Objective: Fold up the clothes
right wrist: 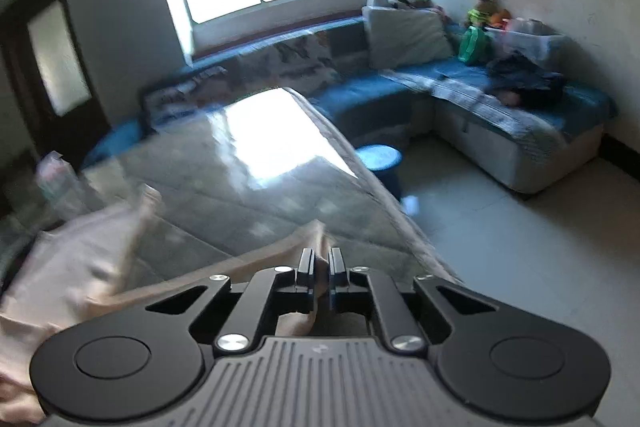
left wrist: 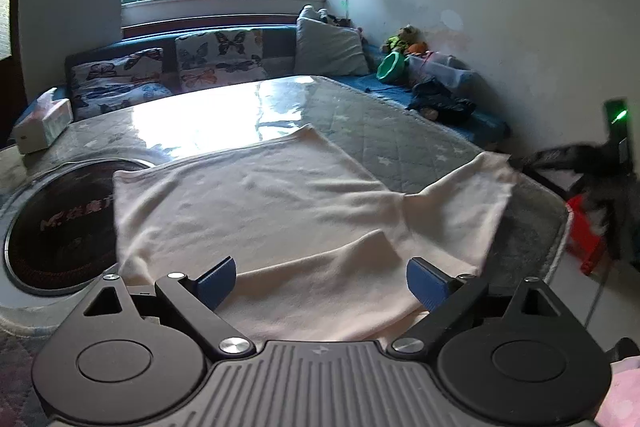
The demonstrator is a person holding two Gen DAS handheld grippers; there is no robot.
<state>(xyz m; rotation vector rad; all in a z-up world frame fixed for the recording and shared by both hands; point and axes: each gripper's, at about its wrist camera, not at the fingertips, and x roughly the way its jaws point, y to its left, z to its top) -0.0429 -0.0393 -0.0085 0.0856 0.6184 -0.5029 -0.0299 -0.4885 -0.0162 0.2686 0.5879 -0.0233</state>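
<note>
A cream garment (left wrist: 280, 203) lies spread on the quilted grey table cover (left wrist: 400, 131), its near part folded over. My left gripper (left wrist: 320, 283) hovers open just over the garment's near edge, blue pads wide apart with nothing between them. One corner of the garment (left wrist: 496, 171) is lifted at the right, held by the blurred right gripper (left wrist: 536, 163). In the right wrist view my right gripper (right wrist: 321, 267) is shut on a pinch of the cream garment (right wrist: 316, 239), which trails off to the left (right wrist: 80, 259).
A round black induction cooktop (left wrist: 60, 223) is set into the table at the left, partly under the garment. A tissue box (left wrist: 40, 123) sits at the far left. A blue corner sofa (right wrist: 500, 115) with cushions, a blue stool (right wrist: 378, 157) and a red object (left wrist: 588, 235) surround the table.
</note>
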